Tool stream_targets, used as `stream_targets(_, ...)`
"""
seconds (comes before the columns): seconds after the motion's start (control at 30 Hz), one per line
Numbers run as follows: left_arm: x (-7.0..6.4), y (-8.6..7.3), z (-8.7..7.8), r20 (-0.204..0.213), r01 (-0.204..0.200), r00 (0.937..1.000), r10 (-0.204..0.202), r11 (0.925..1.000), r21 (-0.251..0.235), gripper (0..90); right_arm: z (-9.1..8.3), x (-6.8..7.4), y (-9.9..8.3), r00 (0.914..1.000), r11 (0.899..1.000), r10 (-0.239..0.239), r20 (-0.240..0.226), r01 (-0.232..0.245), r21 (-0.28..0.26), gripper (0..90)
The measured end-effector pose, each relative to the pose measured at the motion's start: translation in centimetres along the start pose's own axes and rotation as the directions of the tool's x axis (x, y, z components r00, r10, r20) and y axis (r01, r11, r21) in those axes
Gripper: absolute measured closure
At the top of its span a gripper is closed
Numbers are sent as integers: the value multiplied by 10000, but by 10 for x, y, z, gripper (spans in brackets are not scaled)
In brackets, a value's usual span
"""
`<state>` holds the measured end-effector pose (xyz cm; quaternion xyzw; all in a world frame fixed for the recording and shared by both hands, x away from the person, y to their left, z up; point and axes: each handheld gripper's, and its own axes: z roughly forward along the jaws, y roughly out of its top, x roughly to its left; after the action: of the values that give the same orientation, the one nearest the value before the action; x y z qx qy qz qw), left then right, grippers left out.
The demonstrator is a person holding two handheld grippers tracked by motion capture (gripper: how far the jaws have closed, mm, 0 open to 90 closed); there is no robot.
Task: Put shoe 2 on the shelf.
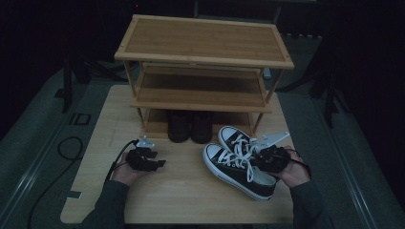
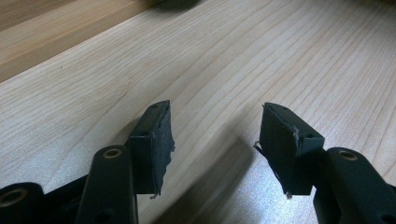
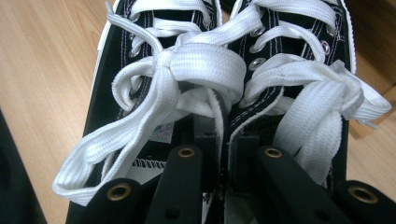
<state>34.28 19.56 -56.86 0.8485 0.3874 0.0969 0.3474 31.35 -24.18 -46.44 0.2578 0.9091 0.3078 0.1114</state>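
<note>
A pair of black canvas sneakers (image 1: 239,167) with white laces and toe caps lies side by side on the wooden table (image 1: 181,191), toes toward the shoe rack. My right gripper (image 1: 264,157) is shut on the sneakers' inner collar edges (image 3: 227,135), pinching both shoes together; white bows (image 3: 187,70) spread just beyond the jaws. My left gripper (image 1: 160,163) hovers low over bare table left of the sneakers, open, with nothing between its worn black pads (image 2: 159,140).
A bamboo shoe rack (image 1: 203,57) with three tiers stands at the table's far side. A pair of dark boots (image 1: 190,125) sits on its lowest tier. Black cables (image 1: 71,148) trail off the table's left side.
</note>
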Motion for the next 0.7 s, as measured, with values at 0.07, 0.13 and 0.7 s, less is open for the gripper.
stream_targets(0.07,0,0,0,0,0,10000,0,10000,-5,446,-2,0,4,10000,10000,-62,-74,61,-50,849)
stream_targets(0.13,0,0,0,11,0,10000,0,10000,-18,447,-4,-1,8,9997,9998,-187,-142,187,-53,849)
stream_targets(0.7,0,0,0,21,-11,10000,11,10000,-16,447,-12,-7,43,9888,9938,-1100,-1004,1080,-247,849)
